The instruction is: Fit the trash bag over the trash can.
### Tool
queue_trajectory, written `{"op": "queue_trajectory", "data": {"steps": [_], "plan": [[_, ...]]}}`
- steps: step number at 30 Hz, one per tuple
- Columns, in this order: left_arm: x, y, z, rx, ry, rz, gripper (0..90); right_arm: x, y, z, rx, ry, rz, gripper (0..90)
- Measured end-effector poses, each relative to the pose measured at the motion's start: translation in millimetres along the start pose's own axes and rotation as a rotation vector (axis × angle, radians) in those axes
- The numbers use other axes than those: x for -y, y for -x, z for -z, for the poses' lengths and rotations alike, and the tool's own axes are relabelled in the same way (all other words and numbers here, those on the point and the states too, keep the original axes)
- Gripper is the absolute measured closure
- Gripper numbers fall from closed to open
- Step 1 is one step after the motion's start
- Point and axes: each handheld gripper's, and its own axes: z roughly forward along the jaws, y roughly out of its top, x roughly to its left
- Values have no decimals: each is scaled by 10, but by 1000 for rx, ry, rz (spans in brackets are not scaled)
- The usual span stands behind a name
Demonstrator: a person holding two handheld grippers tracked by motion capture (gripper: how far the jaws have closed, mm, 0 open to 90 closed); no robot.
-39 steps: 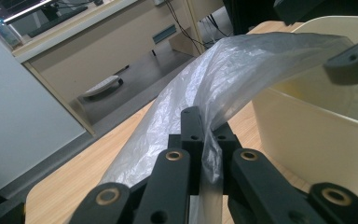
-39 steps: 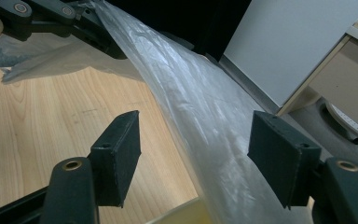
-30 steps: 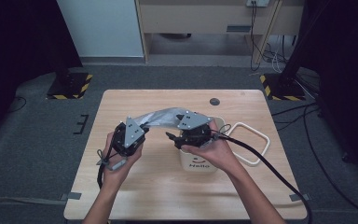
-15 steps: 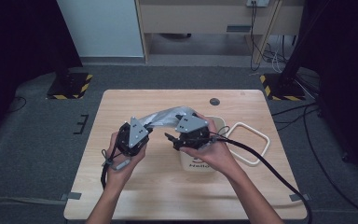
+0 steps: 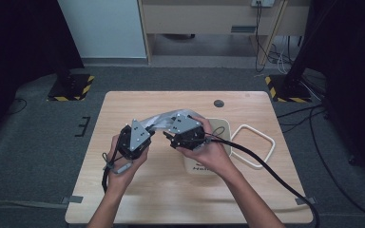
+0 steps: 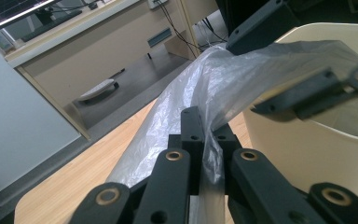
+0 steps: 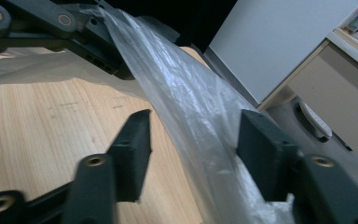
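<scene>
Facing inward above table (image 5: 138,199), both hands stretch plastic bag (image 5: 164,119).

Light wooden table (image 5: 138,199), cream bin (image 5: 221,130) standing on it, loose cream rim ring (image 5: 254,142) beside, dark round disc (image 5: 219,103).

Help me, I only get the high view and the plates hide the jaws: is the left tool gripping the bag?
Observer: Yes. In the left gripper view, the left tool is shut on the bag.
Operator: And the right one?
Observer: Not gripping yet. In the right gripper view, the right tool has just been closing, but its jaws stand apart with the bag running between them.
</scene>
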Motion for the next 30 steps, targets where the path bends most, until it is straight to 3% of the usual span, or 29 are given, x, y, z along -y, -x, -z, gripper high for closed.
{"op": "queue_trajectory", "data": {"steps": [5,8,16,30], "plan": [[0,20,4,-3,1,1,850,0,17,24,-7,-9,5,752],[2,55,13,-15,12,8,776,5,31,37,-15,-15,9,837],[-20,136,75,-42,61,37,564,42,97,21,-1,-44,-32,873],[-31,240,142,2,105,29,513,84,280,-55,5,-66,-110,886]]}}
